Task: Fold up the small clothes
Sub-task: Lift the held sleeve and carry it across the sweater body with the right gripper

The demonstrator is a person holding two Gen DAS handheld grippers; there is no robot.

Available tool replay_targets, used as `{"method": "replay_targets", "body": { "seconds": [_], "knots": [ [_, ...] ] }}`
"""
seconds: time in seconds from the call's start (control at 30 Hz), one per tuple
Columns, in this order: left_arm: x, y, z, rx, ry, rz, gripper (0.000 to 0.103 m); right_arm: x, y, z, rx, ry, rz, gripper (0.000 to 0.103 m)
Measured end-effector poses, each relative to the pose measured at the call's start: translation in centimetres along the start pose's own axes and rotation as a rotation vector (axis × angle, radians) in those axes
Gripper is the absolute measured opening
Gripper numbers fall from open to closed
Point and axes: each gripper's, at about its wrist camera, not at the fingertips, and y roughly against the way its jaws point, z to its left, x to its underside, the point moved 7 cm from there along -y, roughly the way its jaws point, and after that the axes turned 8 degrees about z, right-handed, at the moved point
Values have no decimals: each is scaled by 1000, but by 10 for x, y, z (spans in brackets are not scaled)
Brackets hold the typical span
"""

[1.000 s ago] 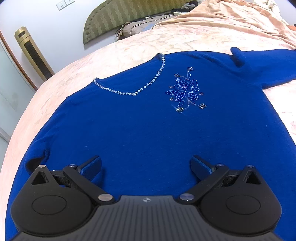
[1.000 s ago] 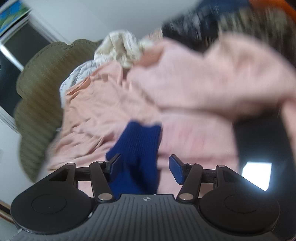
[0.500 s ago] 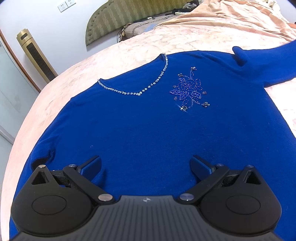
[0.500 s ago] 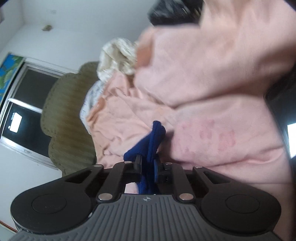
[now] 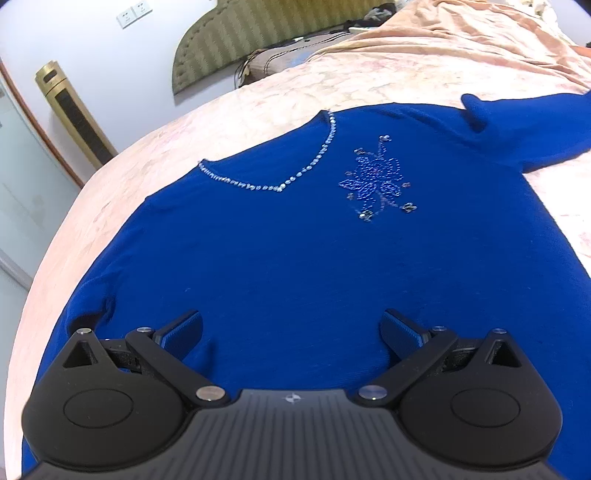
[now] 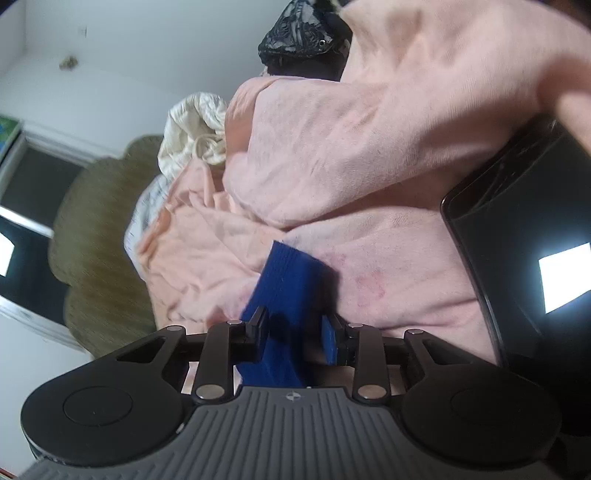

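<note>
Blue sweater (image 5: 295,258) spread flat, front up, across the pink bed cover (image 5: 258,110), filling most of the left wrist view. Rhinestone-trimmed V neckline (image 5: 280,177) toward the far left, beaded flower motif (image 5: 376,181) right of it. One sleeve stretched off to the far right edge (image 5: 524,125), the other bunched near the left edge, beside the near left finger. Left gripper (image 5: 291,328) poised over the lower body of the sweater, jaws spread wide, nothing pinched between them; contact of the tips with the knit not clear. Green striped headboard (image 5: 258,33) and a gold tower unit (image 5: 70,110) against the far wall. In the right wrist view, right gripper (image 6: 295,332) with jaws partly apart, having just been opening from a tight pinch; ribbed blue cuff (image 6: 291,280) of the sleeve lying between them, left pad (image 6: 260,328) against the cloth, right pad (image 6: 328,343) standing off it with a visible gap. Rumpled pink bedding (image 6: 369,147) heaped beyond, a cream bundle (image 6: 195,133) at the far left of it, a dark glossy phone-like slab (image 6: 517,240) at the right.
</note>
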Motion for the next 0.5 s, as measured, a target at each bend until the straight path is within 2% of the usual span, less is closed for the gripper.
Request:
{"method": "replay_targets", "body": {
  "seconds": [0.1,0.13,0.17,0.2,0.3,0.4,0.5],
  "knots": [
    [0,0,1,4,8,3,103,-2,-5,2,-54,-36,-8,33],
    [0,1,1,3,5,-1,103,-2,-4,4,-51,-34,-5,29],
    [0,2,2,-1,2,-6,103,-1,-3,9,-43,-21,-5,14],
    [-1,3,3,-6,2,-11,103,1,1,13,-36,7,-10,11],
    [-2,4,9,-15,13,-13,103,6,21,40,-5,131,-74,11],
    [-5,3,18,-9,37,-11,103,14,42,71,72,290,-146,11],
    [-9,2,26,-5,65,-18,103,41,63,110,101,490,-182,11]
  ]
}}
